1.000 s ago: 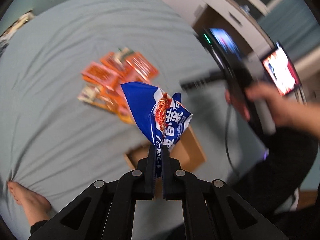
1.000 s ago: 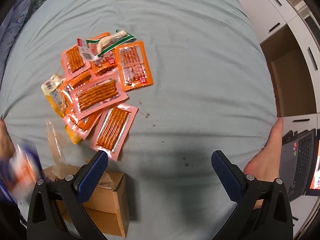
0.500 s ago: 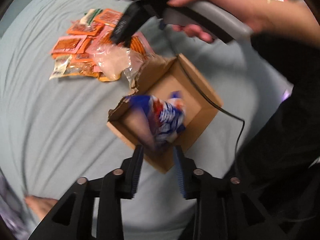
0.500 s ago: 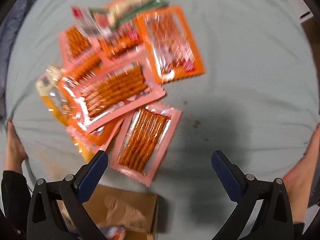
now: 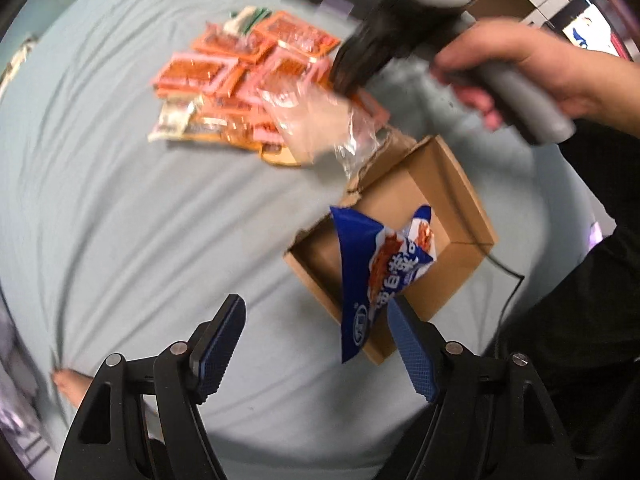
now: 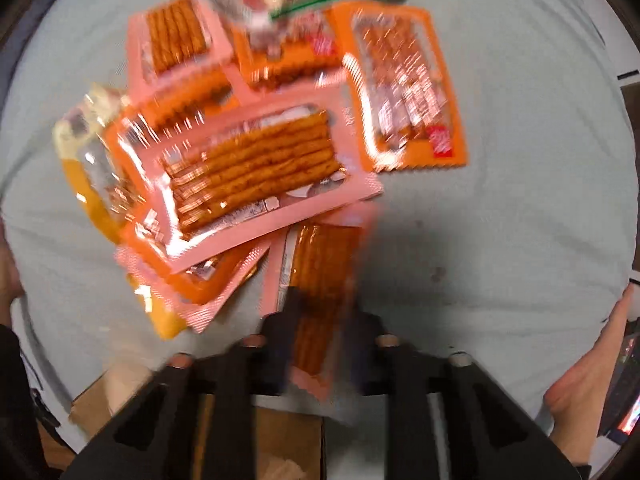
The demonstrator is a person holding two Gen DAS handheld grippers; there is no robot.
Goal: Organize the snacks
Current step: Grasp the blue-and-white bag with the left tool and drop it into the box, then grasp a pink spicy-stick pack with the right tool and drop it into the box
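Note:
My left gripper [image 5: 316,304] points down over an open cardboard box [image 5: 460,208], and its jaws are opening. A blue snack bag [image 5: 380,268] hangs loose over the box and leans on the right finger [image 5: 408,344]; the left pad is well clear of it. The right gripper [image 6: 322,304] is down at the near edge of a pile of orange and pink snack packs [image 6: 248,160]. Its jaws are closing, and a pink pack of orange sticks [image 6: 320,264] is pinched between them. This view is blurred.
All of it lies on a pale blue bedsheet [image 5: 120,220]. A crumpled clear plastic bag [image 5: 320,124] sits between pile and box. A hand [image 5: 520,60] holds the right gripper above the pile. Bare feet [image 5: 72,388] [image 6: 592,360] rest on the sheet. A lit screen [image 5: 592,36] is at far right.
The left jaws went from shut on the blue bag to wide apart as the gripper sank toward the box. The right gripper dropped onto the pile and closed from wide open onto the pink pack.

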